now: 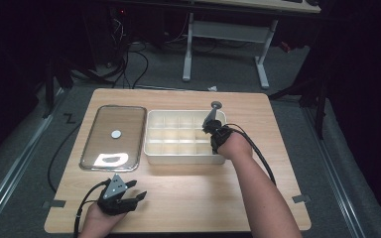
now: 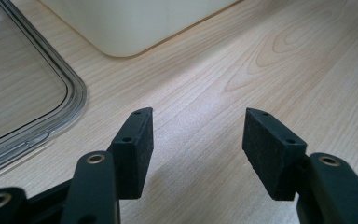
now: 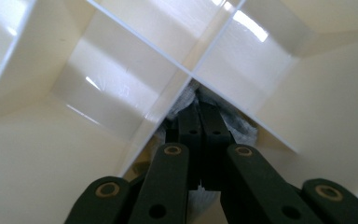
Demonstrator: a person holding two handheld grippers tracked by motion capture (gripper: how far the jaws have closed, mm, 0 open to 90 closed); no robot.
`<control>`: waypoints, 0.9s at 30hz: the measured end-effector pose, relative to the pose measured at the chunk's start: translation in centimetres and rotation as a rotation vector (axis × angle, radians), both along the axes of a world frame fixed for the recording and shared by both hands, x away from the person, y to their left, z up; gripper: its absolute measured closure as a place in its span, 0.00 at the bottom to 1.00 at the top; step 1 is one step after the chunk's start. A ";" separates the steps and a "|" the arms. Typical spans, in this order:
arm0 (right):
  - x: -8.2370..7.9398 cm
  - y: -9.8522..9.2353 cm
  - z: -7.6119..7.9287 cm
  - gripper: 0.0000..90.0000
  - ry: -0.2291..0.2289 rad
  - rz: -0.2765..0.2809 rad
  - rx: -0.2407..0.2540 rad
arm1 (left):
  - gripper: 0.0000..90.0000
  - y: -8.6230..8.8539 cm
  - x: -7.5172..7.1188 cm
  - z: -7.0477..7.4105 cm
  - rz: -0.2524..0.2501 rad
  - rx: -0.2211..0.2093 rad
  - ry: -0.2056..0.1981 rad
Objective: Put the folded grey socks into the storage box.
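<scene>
A white divided box [image 1: 150,148] stands mid-table. My right gripper [image 1: 206,129] reaches down into one of its right-hand compartments. In the right gripper view the right gripper [image 3: 198,106] has its jaws pressed together, the tips down in a compartment corner [image 3: 261,107] against a grey-white fibrous piece [image 3: 242,125]; I cannot tell whether any of it is pinched. My left gripper [image 1: 140,191] rests near the table's front left edge. Seen close up, the left gripper [image 2: 198,114] is open over bare wood with nothing between its pads.
A clear flat lid [image 1: 113,148] lies left of the box with a small white disc [image 1: 116,133] on it. A small grey round thing [image 1: 216,104] sits on the table behind the box. The lid's rim [image 2: 77,93] and a box corner [image 2: 121,28] lie ahead of the left gripper.
</scene>
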State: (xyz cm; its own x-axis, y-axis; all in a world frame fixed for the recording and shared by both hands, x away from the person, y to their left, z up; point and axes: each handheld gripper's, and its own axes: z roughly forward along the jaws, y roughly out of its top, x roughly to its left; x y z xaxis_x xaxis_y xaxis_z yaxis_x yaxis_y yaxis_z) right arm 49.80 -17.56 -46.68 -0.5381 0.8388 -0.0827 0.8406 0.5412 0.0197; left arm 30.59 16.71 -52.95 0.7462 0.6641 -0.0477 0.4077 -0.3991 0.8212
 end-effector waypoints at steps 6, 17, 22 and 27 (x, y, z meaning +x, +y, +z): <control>0.5 -0.2 -0.2 1.00 0.038 -0.031 0.023 | 0.48 -0.1 0.0 -0.1 -0.005 0.006 0.005; 0.2 -0.5 -0.1 1.00 0.014 -0.013 0.030 | 0.48 -0.1 0.0 0.0 -0.007 0.007 0.004; 0.0 -0.7 0.7 0.95 0.013 -0.024 0.035 | 0.48 0.0 0.0 0.0 0.001 0.004 0.000; -0.4 -1.5 2.3 0.91 -0.021 -0.022 0.062 | 0.48 0.0 0.1 -0.1 0.002 0.007 0.002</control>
State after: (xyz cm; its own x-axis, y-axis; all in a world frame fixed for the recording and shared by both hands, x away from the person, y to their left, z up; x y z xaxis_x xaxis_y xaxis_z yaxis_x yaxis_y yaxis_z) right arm 49.37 -19.07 -44.42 -0.5185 0.8541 -0.0407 0.8512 0.5201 0.0702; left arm 30.67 16.75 -53.00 0.7449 0.6657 -0.0447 0.4101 -0.4041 0.8176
